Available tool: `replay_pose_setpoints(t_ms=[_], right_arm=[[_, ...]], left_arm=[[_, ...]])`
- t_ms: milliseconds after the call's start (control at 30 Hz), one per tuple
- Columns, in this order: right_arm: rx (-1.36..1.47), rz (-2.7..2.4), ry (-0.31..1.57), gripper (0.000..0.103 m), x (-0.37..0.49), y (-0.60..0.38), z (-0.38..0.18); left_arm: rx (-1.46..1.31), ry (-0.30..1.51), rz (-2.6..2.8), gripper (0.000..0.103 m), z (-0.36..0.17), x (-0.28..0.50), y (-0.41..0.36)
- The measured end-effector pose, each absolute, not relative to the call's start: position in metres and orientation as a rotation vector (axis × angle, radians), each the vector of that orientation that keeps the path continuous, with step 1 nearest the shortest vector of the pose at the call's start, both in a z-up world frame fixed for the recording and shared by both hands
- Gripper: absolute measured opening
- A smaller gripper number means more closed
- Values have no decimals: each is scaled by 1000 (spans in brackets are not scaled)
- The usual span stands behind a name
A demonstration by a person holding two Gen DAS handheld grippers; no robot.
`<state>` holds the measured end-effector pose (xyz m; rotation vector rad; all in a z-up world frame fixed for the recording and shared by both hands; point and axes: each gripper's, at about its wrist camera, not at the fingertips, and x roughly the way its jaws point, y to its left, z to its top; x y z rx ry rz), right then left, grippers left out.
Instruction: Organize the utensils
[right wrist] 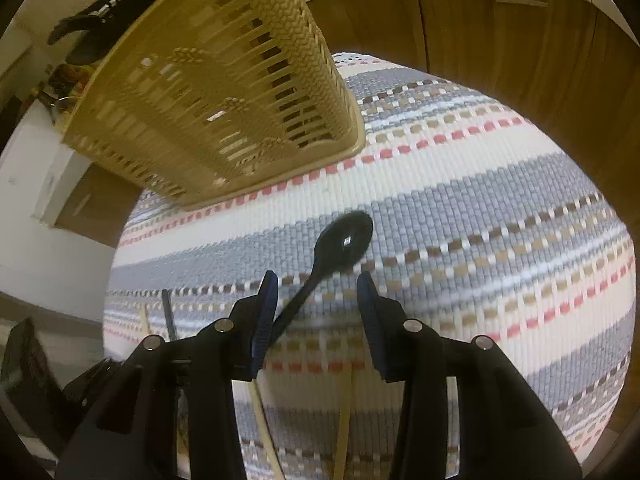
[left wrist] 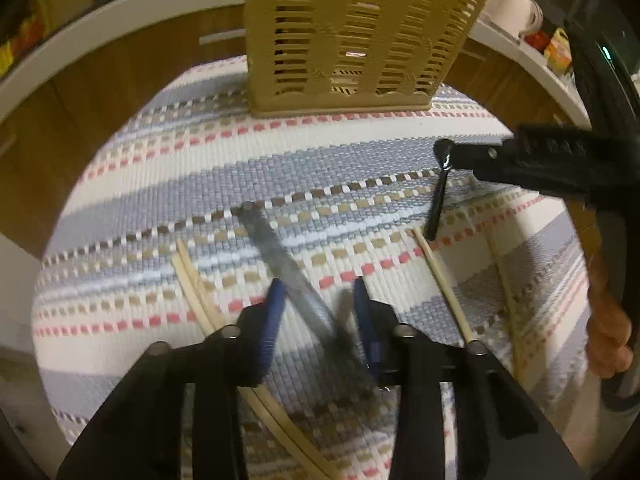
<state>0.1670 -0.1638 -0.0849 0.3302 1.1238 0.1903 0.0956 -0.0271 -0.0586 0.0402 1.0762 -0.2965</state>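
Striped woven cloth (left wrist: 320, 168) in grey, cream and pink is spread over a round table, with wooden cabinet fronts (right wrist: 500, 40) seen behind it. At the far edge of the cloth a tan slatted plastic utensil basket (left wrist: 352, 36) is stood upright; through its slats nothing can be made out inside, and its contents cannot be told for certain. Near the left gripper (left wrist: 318, 300) pale wooden chopsticks (left wrist: 196, 284) are laid flat on the cloth, and further single sticks lie to the right. A blurred grey metal utensil (left wrist: 280, 256) is seen between the blue pads (left wrist: 276, 300) of the left gripper, whose jaws are partly open; whether it is pressed cannot be told. In the right wrist view a black spoon (right wrist: 340, 244) is placed between the half-open jaws of the right gripper (right wrist: 316, 308), its handle against the left pad, the other pad apart from it
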Motion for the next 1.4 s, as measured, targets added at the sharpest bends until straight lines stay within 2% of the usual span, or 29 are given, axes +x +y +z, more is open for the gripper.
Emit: replay_pose_setpoints(t_ms=[100,400,500,533,867,933,1000,1067,1233,1400], right_arm=[[310,164,1137,38,178,-159,-88],[112,137,1107,38,199,-133,-88],[-32,153,1084,33,197,-118,-90],[-81,166,1077,28,196,-112,-91],[-271,294,1116,27,178,-102,-92],[-274,304,1129,27,172,-105,-94],[-270,317,1139,27,168,-110,-94],[-246,328,1149,27,166,-117,-93],[-74,367,1196,28,172,-140,-91],[56,354,1269,28,177,-160,-91]], left_arm=[[72,1064,-293,17,-59,101,-30],[81,1040,-360,5,-58,114,-31],[76,1043,-385,0,-57,120,-27],[70,1047,-393,0,-57,123,-25],[20,1105,-461,0,-56,144,-2],[11,1119,-485,2,-57,136,1],[19,1132,-506,14,-56,128,6],[27,1144,-522,20,-56,122,5],[91,1167,-500,23,-53,111,-7],[173,1163,-483,37,-52,104,-24]])
